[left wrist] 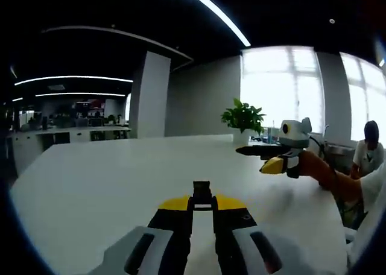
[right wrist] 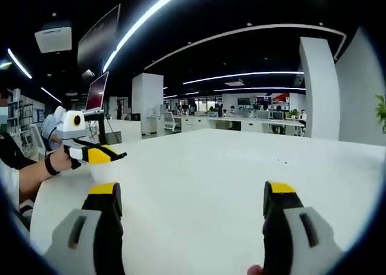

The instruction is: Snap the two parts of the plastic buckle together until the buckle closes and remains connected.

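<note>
A plant [left wrist: 243,117] stands in its pot [left wrist: 242,136] at the table's [left wrist: 108,178] far edge. The left gripper [left wrist: 202,204] pinches a black buckle piece [left wrist: 202,195] between closed jaws; the right gripper [right wrist: 192,199] hangs wide open, nothing between its jaws.

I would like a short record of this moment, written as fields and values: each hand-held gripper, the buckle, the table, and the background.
left hand-held gripper: jaws nearly together, a small black buckle piece clamped at the tips
right hand-held gripper: jaws wide apart, nothing between them
buckle: one piece seen, in the left jaws; the two parts are not joined
table: white and bare where visible
positions: each gripper also appears in the other's view, held above the table
background: potted plant by bright windows; office desks behind
</note>
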`<action>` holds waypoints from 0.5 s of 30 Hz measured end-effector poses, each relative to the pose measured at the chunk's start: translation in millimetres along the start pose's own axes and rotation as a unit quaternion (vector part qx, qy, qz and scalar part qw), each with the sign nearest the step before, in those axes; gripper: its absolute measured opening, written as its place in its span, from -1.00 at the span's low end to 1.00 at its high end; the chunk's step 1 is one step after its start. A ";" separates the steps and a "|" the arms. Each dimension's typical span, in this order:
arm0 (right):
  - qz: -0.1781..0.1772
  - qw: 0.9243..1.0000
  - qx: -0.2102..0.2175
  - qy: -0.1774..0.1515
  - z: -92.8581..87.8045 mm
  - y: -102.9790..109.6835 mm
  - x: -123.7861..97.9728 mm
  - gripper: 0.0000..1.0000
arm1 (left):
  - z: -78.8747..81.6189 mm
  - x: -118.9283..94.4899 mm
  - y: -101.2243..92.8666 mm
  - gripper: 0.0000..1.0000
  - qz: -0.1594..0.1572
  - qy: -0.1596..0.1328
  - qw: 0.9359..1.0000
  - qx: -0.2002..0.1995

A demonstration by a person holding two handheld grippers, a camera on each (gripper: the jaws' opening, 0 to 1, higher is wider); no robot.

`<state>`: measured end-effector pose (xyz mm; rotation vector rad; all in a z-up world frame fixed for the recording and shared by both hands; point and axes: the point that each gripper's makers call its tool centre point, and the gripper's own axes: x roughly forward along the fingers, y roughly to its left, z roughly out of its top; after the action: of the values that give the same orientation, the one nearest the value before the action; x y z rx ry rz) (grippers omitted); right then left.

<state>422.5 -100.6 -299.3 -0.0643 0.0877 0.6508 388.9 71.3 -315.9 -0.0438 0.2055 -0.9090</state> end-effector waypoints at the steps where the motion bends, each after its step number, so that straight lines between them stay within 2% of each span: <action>1: 0.000 1.000 0.000 0.000 0.0 0.1 -0.1 0.96 | -1.3 0.5 0.0 -0.80 -0.001 0.003 1.000 0.000; 9: -0.014 1.000 -0.011 0.006 0.5 -4.4 -2.5 0.96 | -3.6 3.3 0.3 -0.80 0.004 0.010 1.000 0.003; 15: -0.016 1.000 -0.009 -0.009 6.7 -4.8 -5.2 0.97 | 2.5 7.2 -2.9 -0.80 0.006 0.006 1.000 0.007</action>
<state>421.6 -107.0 -291.9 -0.0775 0.0635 0.6208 391.4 63.8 -314.3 -0.0246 0.2104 -0.8980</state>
